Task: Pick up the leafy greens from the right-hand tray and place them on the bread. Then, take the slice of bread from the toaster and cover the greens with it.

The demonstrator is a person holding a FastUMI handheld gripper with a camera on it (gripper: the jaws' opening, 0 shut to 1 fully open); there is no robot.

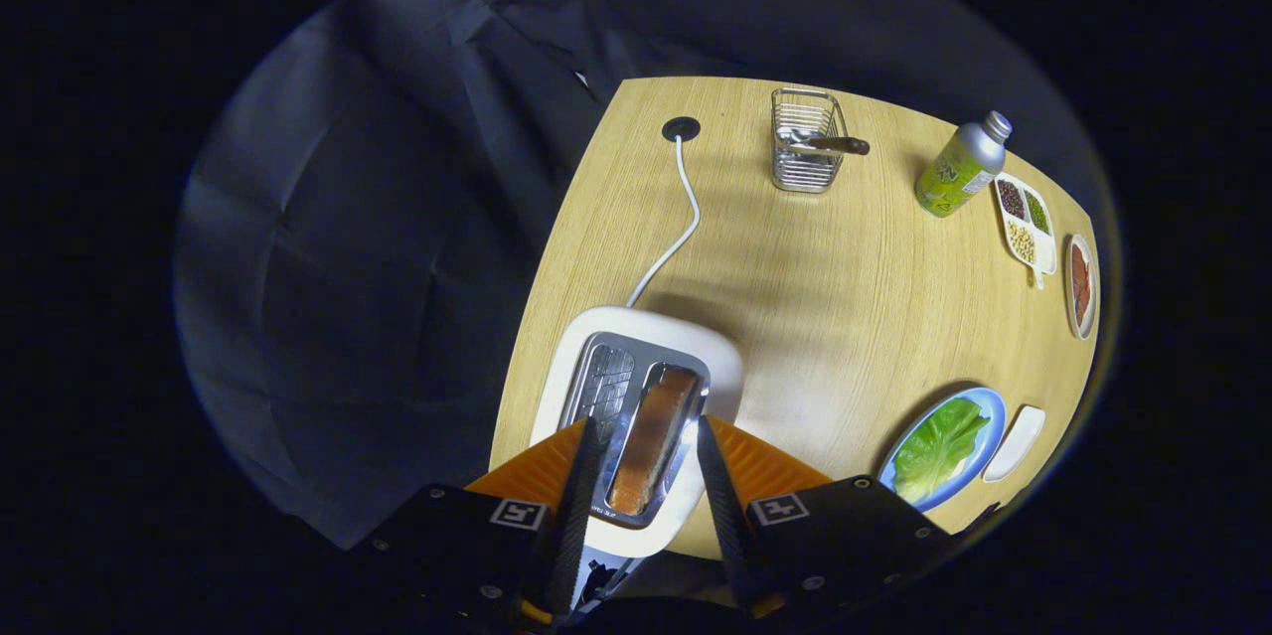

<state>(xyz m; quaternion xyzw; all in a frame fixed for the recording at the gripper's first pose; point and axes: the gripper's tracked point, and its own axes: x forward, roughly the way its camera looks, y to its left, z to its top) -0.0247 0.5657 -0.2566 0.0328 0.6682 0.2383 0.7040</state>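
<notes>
The wooden counter (825,297) carries a white toaster (646,387) directly below the gripper (646,446), whose jaws stand open on either side of the slot holding the slice of bread (651,436), not pressing it. To the right, well apart, the leafy greens (934,446) lie on a blue plate (984,406); beyond stand a wire basket (805,153) and a green bottle (959,168).

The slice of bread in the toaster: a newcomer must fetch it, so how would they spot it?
On the wooden table stands a white toaster. The bread slice sits in its right slot, between the open gripper jaws; the left slot is empty.
</notes>
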